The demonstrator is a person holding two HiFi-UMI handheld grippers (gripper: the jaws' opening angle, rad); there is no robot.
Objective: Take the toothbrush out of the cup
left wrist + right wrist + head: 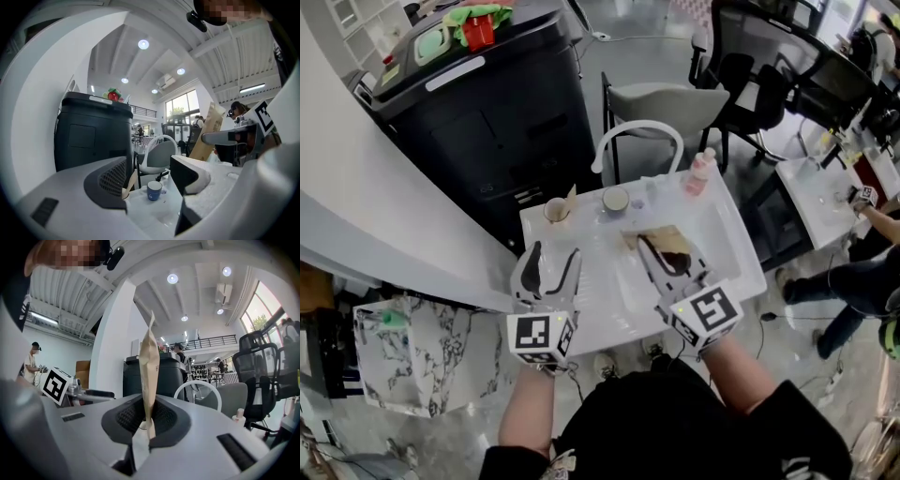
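Observation:
A small brown cup (556, 210) stands at the far left of the white table (609, 309), with a pale wooden toothbrush (572, 193) leaning out of it. In the left gripper view the toothbrush (131, 183) shows partly behind one jaw, next to a blue cup (153, 190). My left gripper (554, 253) hangs open just short of the brown cup, with nothing between its jaws (155, 180). My right gripper (667, 247) is shut on a brown paper pouch (149, 371), which stands upright between its pads.
The blue cup (616, 199) and a pink-capped bottle (700, 172) stand along the table's far edge. A white hooped chair back (637, 133) rises behind it. A black cabinet (487, 112) stands at the far left. Another person (872, 272) works at the right.

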